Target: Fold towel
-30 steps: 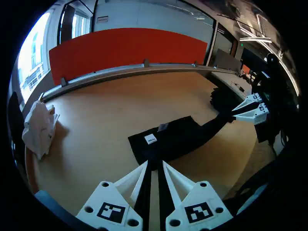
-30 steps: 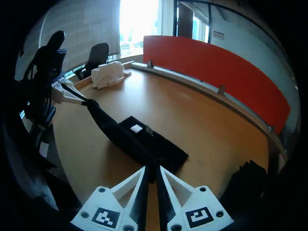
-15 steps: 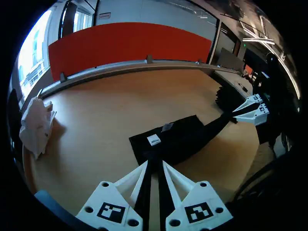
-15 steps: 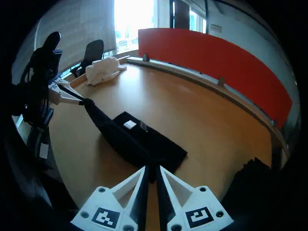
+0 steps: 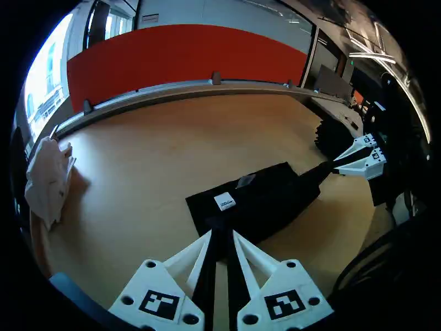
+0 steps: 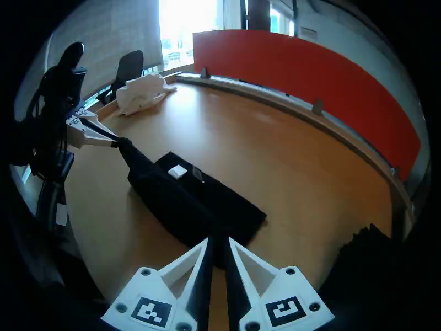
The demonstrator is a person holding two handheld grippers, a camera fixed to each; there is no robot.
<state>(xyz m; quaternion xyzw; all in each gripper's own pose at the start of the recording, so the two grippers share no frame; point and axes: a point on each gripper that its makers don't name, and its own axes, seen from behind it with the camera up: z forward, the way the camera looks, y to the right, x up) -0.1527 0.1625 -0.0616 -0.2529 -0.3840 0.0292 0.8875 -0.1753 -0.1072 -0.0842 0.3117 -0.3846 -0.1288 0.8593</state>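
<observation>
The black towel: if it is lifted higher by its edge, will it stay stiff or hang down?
Probably floppy: between the left gripper and the right gripper, the black towel drapes onto the table. Likely light: fingertip pinches hold it.

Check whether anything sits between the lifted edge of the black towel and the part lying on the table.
Nothing visible blocks the black fabric towel; the crumpled white cloth sits far off at the wooden table's edge.

We see a curved wooden table (image 5: 165,143) with a red partition (image 5: 182,55) along its far edge.
A crumpled white cloth (image 5: 47,179) lies at one end, an office chair (image 6: 129,69) beyond it by bright windows (image 6: 187,27), a dark heap (image 5: 333,135) at the other end.
</observation>
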